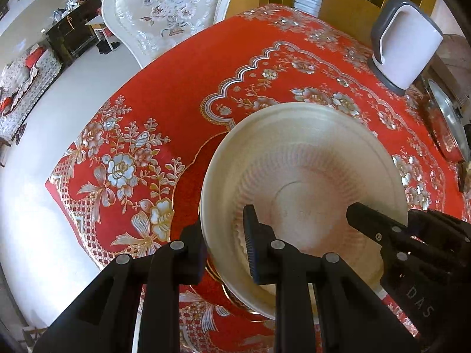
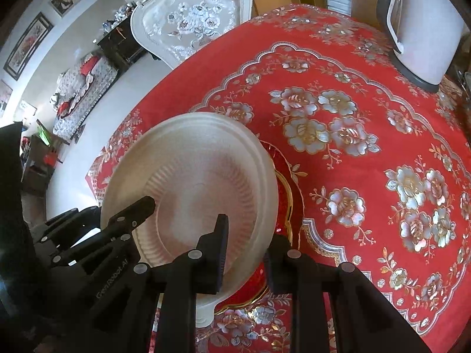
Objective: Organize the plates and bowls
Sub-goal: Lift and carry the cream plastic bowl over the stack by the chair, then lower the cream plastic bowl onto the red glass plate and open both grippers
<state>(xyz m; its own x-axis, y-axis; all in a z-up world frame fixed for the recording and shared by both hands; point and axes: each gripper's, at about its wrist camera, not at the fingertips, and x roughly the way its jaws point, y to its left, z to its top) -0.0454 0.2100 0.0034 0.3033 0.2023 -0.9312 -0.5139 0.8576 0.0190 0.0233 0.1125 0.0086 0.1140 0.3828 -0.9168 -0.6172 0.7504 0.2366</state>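
Item: cream plate, rim pinched by my left tool and right tool, above red plate; stacking unfinished.

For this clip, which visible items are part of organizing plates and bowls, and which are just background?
Job:
cream ribbed plate
red gold-rimmed plate beneath it
left gripper
right gripper

Background:
white and grey plastic jug
white floral chair
red floral tablecloth

We look down along each gripper's fingers, close over the red tablecloth. Both views face the white chair and share the cream plate.
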